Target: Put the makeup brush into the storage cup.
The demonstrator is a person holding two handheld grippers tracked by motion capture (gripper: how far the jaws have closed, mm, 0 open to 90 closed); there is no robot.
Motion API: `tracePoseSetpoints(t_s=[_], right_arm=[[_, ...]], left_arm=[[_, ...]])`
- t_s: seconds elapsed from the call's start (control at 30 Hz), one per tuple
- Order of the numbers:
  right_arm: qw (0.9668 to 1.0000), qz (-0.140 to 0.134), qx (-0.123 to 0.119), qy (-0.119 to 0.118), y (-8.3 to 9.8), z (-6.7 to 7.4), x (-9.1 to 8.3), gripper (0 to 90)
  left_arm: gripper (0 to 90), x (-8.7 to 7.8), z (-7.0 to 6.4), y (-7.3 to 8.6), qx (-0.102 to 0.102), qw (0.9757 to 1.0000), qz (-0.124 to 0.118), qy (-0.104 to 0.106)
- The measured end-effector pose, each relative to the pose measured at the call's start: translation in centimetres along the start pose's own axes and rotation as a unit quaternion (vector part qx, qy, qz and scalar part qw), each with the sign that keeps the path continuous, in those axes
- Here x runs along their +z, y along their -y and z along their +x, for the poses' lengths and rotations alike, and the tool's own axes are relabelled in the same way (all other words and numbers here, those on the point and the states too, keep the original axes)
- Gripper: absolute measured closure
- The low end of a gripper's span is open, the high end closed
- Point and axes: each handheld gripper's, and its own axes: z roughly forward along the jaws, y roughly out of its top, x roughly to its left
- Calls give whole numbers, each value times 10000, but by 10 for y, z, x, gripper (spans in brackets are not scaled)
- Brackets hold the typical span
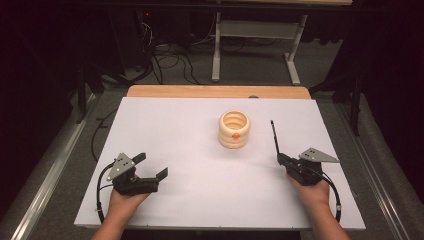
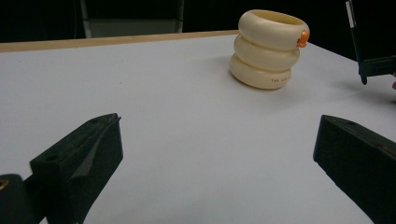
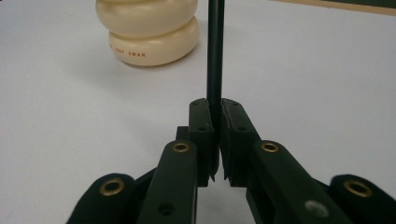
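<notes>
A cream pot point(image 1: 234, 129) shaped like three stacked rings, with a small orange spot on its near side, stands upright a little right of the white board's middle. In the left gripper view the pot point(image 2: 268, 49) is ahead to the right. My right gripper point(image 1: 281, 159) rests near the board's right side, shut on a thin black rod point(image 1: 274, 136) that points away toward the far edge. In the right gripper view the rod point(image 3: 215, 51) rises from between the closed jaws point(image 3: 215, 109), with the pot point(image 3: 147, 30) to its left. My left gripper point(image 1: 152, 166) lies open and empty at the near left.
The white board point(image 1: 175, 125) lies on a wooden tabletop whose far edge point(image 1: 215, 91) shows behind it. Beyond it are a grey floor with cables point(image 1: 170, 62) and the white legs of a desk point(image 1: 216, 50). The right gripper's body point(image 2: 373, 60) appears at the left gripper view's top right.
</notes>
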Motion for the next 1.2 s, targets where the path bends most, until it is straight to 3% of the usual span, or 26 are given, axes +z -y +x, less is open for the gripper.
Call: tracePoseSetpoints(t_s=[0.4,0.6,0.73,1.2], right_arm=[[9991,-379,-170,-31,-2,7,-3,861],[9988,-428,-218,-60,-3,11,-2,861],[9987,-445,-235,-103,-4,15,-1,861],[9971,-520,-448,-327,-11,39,9,861]], left_arm=[[19,8,3,6,-97,9999,126,0],[17,14,1,9,-44,9999,75,-89],[17,17,1,11,-163,9999,44,-4],[17,29,-10,11,32,9999,146,77]])
